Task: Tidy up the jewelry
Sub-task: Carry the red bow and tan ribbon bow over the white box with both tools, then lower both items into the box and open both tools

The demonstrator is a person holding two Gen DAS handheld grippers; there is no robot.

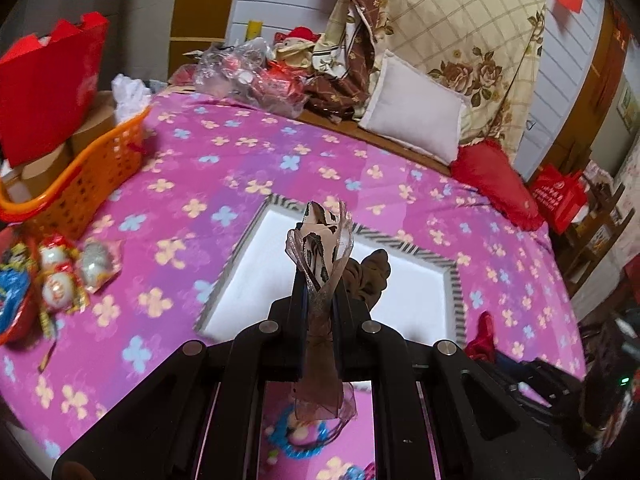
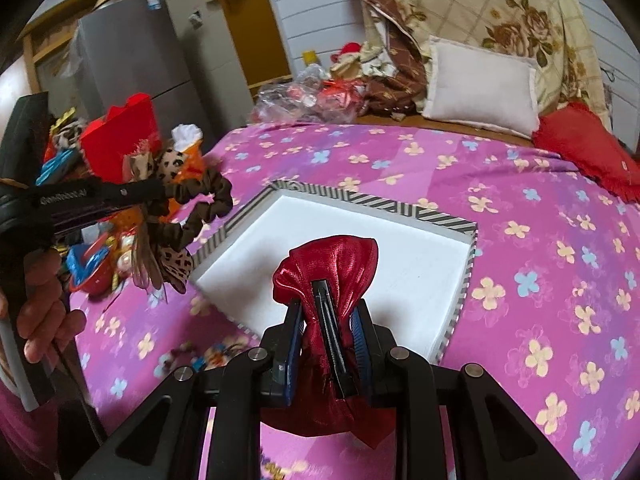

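Jewelry pieces here are soft fabric ones: a brown scrunchie point(image 2: 200, 204) trimmed with leopard-print bows and sheer ribbon, and a shiny red satin pouch point(image 2: 326, 276) gathered at its neck. One of each is held above a pink bedspread point(image 1: 224, 160) printed with pastel flowers.

The left gripper point(image 1: 320, 280) is clamped on the scrunchie's ribbon and bow, holding it up in the air at the left, over the near left edge of a shallow white tray point(image 2: 452, 220) with a black-and-white striped rim. The right gripper point(image 2: 328, 300) pinches the pouch at its neck, directly over the tray's near side.

One tray lies on the bed. To the far left stands one orange basket point(image 1: 92, 172), with a heap of bright trinkets point(image 1: 60, 276) just beside it. At the far side rest one white pillow point(image 2: 480, 80) and one red cushion point(image 2: 584, 152).
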